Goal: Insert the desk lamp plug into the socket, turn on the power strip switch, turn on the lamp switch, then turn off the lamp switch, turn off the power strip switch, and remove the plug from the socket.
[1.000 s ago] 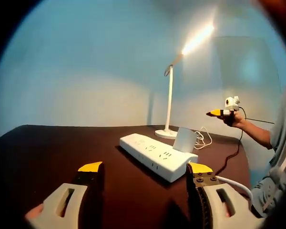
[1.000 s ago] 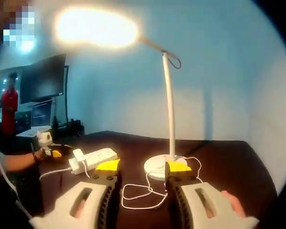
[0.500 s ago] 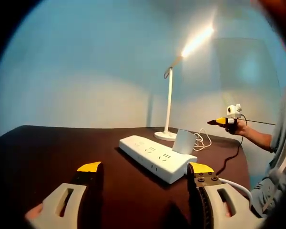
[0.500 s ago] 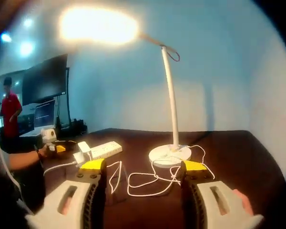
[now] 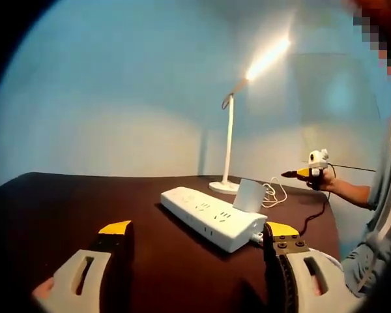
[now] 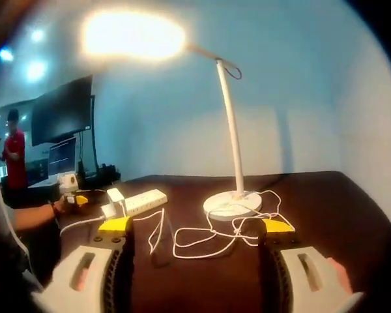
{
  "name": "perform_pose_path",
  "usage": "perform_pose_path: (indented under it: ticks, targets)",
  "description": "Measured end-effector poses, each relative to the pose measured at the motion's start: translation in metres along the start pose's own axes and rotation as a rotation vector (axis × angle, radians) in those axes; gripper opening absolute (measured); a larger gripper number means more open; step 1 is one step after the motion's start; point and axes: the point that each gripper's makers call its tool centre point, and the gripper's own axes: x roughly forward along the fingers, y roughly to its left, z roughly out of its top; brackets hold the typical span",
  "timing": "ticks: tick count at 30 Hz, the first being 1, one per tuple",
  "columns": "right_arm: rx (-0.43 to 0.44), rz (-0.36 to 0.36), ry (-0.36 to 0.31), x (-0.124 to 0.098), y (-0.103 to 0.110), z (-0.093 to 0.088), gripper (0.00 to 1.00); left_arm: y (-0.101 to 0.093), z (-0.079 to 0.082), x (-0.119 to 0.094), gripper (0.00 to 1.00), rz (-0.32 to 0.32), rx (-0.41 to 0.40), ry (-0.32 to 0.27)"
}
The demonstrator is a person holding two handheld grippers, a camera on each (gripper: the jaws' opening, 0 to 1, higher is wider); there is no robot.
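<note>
A white desk lamp (image 5: 229,134) stands lit at the back of the dark table, its head glowing. Its white plug block (image 5: 249,194) sits in the far end of the white power strip (image 5: 208,218). My left gripper (image 5: 199,229) is open, low over the table just in front of the strip. In the right gripper view the lamp (image 6: 232,124) rises from its round base (image 6: 232,203), with its white cord (image 6: 205,236) looped on the table. My right gripper (image 6: 197,226) is open above the cord, short of the base. The strip (image 6: 138,202) lies at left.
The dark brown table (image 5: 58,202) spreads left of the strip. The right gripper (image 5: 305,173), held in a hand, shows at right in the left gripper view. A person in red (image 6: 13,156) and monitors (image 6: 60,107) stand far behind at left.
My right gripper has opened wider and drawn back from the lamp base. The left gripper's jaws have spread slightly. The lamp stays lit.
</note>
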Motion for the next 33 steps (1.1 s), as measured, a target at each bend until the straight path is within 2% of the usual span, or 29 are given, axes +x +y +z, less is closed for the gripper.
perform_pose_path:
  ticks: [9, 13, 18, 24, 27, 33]
  targets:
    - [-0.003, -0.027, -0.005, -0.003, -0.010, -0.011, 0.96, -0.002, 0.005, -0.002, 0.88, -0.015, 0.000, -0.025]
    - [0.008, -0.023, -0.006, -0.004, -0.009, -0.014, 0.96, -0.002, 0.008, -0.003, 0.89, -0.017, 0.000, -0.042]
    - [0.019, -0.020, -0.009, -0.004, -0.009, -0.020, 0.96, -0.003, 0.006, -0.002, 0.89, -0.019, 0.012, -0.035]
    - [0.098, -0.019, -0.041, -0.006, -0.015, -0.026, 0.96, -0.004, 0.007, -0.003, 0.89, -0.021, 0.018, -0.039]
    - [0.074, -0.029, -0.059, -0.006, -0.014, -0.022, 0.96, -0.004, 0.007, -0.002, 0.89, -0.022, 0.023, -0.038]
    - [-0.005, -0.046, -0.021, -0.004, -0.011, -0.031, 0.96, -0.003, 0.005, -0.002, 0.88, -0.020, 0.035, -0.028]
